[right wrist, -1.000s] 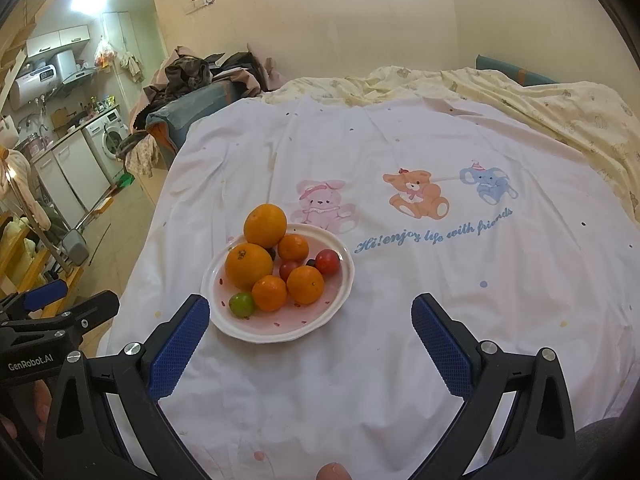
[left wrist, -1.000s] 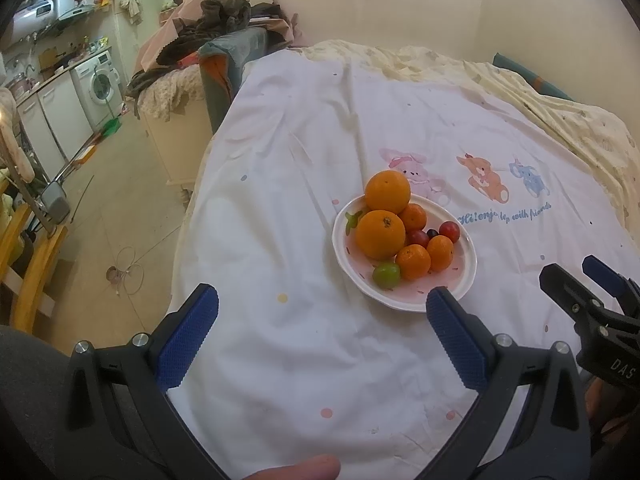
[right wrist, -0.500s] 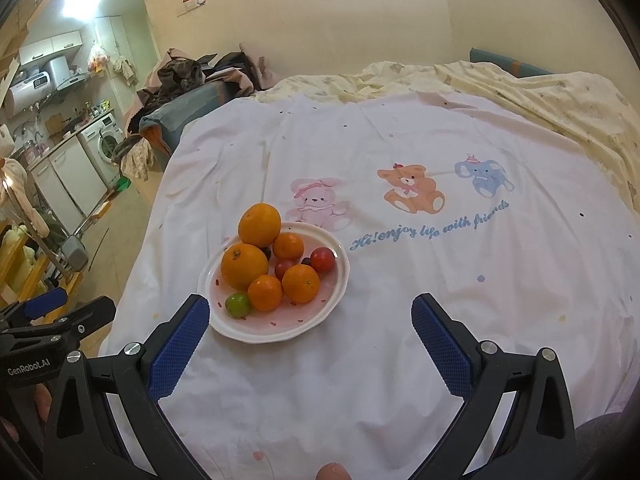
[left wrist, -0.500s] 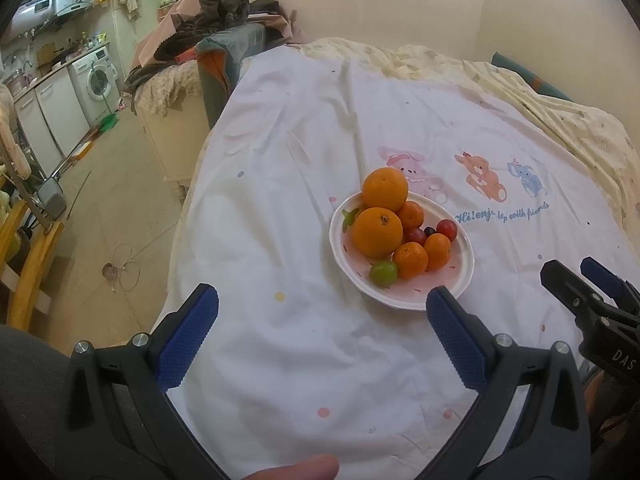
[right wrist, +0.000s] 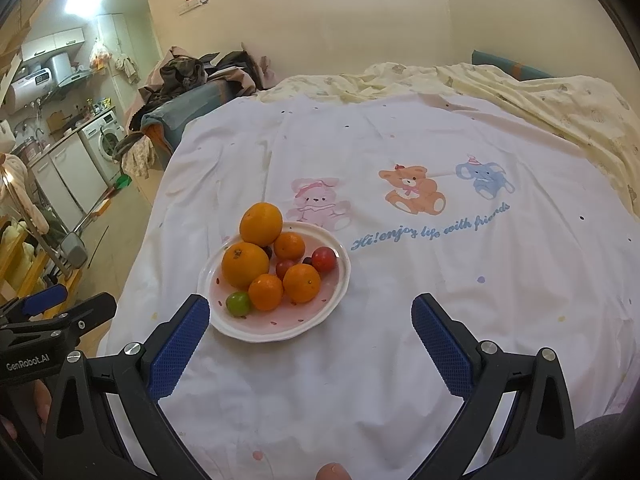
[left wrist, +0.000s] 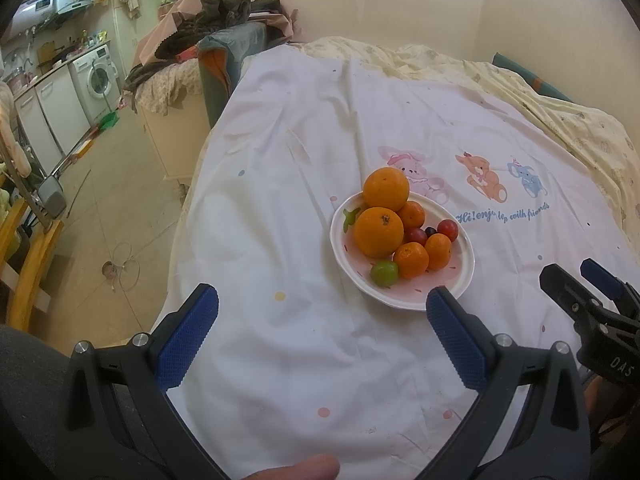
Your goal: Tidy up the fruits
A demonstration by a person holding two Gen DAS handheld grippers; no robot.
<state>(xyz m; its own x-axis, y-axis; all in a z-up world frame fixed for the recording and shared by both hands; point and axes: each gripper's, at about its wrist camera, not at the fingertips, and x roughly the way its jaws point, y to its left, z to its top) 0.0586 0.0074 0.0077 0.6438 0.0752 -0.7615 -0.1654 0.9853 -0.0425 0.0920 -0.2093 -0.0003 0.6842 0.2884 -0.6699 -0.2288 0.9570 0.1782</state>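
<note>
Currently your left gripper (left wrist: 322,330) is spread wide, nothing between the blue pads, hovering over the white sheet (left wrist: 280,184) just near of the plate (left wrist: 466,276). Your right gripper (right wrist: 310,338) is likewise fully spread and empty, with its left pad just beside the plate's near-left rim.

All the fruit sits on the plate, left of the sheet's printed cartoon animals (right wrist: 414,194):
- two large oranges (right wrist: 245,265) on the left side, one behind the other, touching
- three small mandarins (right wrist: 302,282): two near, one farther back against the far orange
- one green fruit (right wrist: 238,303) at the near-left rim, touching a mandarin
- two red cherry tomatoes (right wrist: 323,259) toward the right, with a small dark fruit tucked between them; can't tell what that one is

From the left wrist view, the right gripper's tips show at the right edge, well apart from the plate. A fingertip (left wrist: 296,468) shows at the bottom edge. Far left: kitchen with a washing machine (left wrist: 98,76).
</note>
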